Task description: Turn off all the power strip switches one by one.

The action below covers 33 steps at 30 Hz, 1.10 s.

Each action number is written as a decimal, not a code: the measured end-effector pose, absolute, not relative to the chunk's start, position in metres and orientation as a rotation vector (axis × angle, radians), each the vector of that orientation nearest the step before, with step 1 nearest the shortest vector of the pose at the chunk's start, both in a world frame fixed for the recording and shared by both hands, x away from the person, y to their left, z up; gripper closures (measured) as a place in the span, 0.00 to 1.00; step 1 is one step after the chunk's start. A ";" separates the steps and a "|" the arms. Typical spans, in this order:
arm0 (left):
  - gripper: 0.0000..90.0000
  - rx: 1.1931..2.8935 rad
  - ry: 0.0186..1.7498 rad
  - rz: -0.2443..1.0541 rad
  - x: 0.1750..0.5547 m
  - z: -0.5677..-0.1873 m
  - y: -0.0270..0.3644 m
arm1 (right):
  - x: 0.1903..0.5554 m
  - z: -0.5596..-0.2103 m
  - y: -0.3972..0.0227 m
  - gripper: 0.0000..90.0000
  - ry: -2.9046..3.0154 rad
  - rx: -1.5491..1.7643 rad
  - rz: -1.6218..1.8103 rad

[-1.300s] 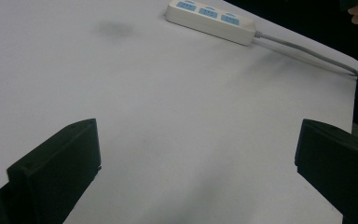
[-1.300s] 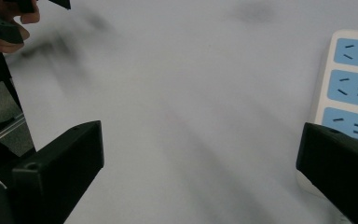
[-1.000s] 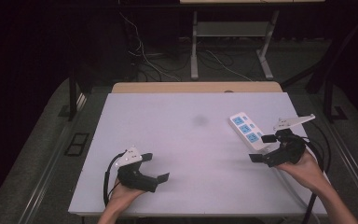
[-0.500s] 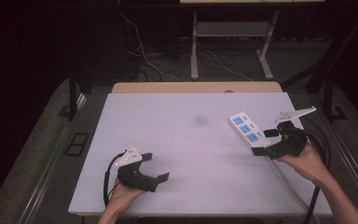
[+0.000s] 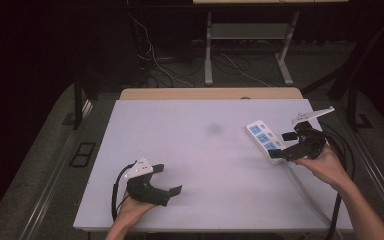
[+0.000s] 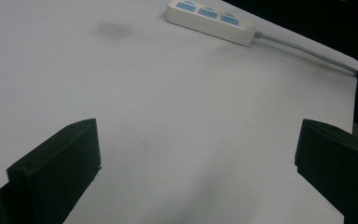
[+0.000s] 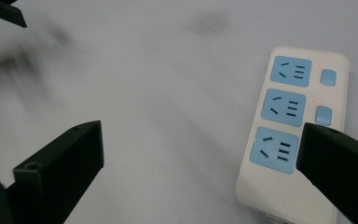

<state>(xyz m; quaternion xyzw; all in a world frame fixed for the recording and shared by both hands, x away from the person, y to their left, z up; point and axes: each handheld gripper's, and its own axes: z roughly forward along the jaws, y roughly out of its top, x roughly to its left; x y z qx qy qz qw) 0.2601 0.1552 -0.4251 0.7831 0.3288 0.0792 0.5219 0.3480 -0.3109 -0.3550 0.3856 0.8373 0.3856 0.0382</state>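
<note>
White table (image 5: 200,150) – power strip (image 5: 264,140) – dark floor (image 5: 40,165)

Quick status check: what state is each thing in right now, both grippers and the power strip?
Left gripper: open, holding nothing, low over the table.
Right gripper: open, at the power strip's near end.
Power strip: flat on the table, sockets up, nothing plugged in, ungripped.
</note>
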 end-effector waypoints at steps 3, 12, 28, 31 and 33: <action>0.00 1.872 0.789 0.190 0.260 -0.425 0.156 | 0.351 -0.355 -0.311 0.01 2.567 1.190 1.170; 0.00 1.876 0.787 0.187 0.260 -0.425 0.156 | 0.364 -0.358 -0.312 0.01 2.535 1.238 1.159; 0.00 1.877 0.786 0.189 0.261 -0.426 0.157 | 0.382 -0.363 -0.332 0.37 2.439 1.307 1.177; 0.00 1.878 0.786 0.190 0.261 -0.426 0.157 | 0.385 -0.363 -0.335 0.50 2.416 1.329 1.192; 0.00 1.877 0.786 0.190 0.261 -0.425 0.157 | 0.387 -0.365 -0.337 0.56 2.413 1.341 1.181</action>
